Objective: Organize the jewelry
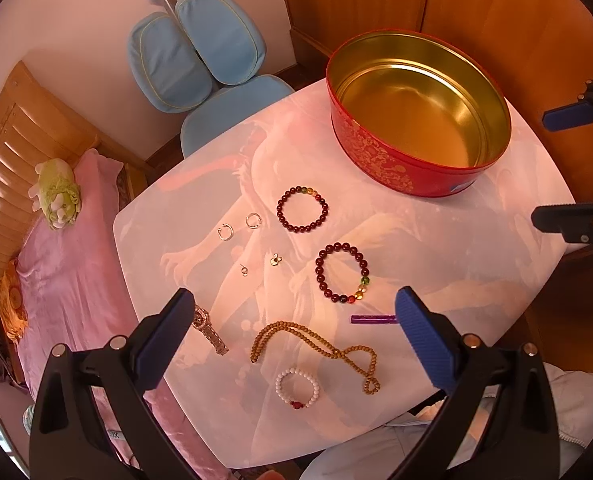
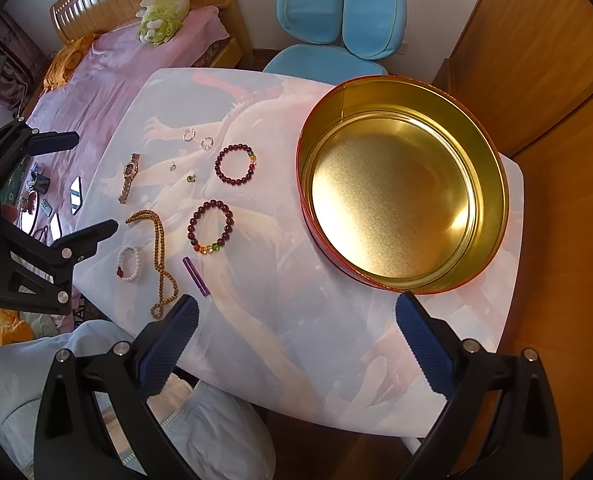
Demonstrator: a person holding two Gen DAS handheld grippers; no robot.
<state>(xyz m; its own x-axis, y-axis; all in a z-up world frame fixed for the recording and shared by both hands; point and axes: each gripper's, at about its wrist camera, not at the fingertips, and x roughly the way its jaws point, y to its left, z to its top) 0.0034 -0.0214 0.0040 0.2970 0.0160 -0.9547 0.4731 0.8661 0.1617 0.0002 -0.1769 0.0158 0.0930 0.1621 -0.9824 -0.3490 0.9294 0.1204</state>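
Warm, bright daylight; both fisheye views bowed strongly, corners vignetted black. Glare pooled on the tin's gold floor [image 2: 392,208]. Soft shadows; tabletop [image 1: 436,264] washed pale, focus adequate.

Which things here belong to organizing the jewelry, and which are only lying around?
For the job: red tin, two dark red bracelets, white bracelet, wooden bead necklace, watch, two silver rings, small charms.

Just there: purple tube, blue chair, plush toy, bed.
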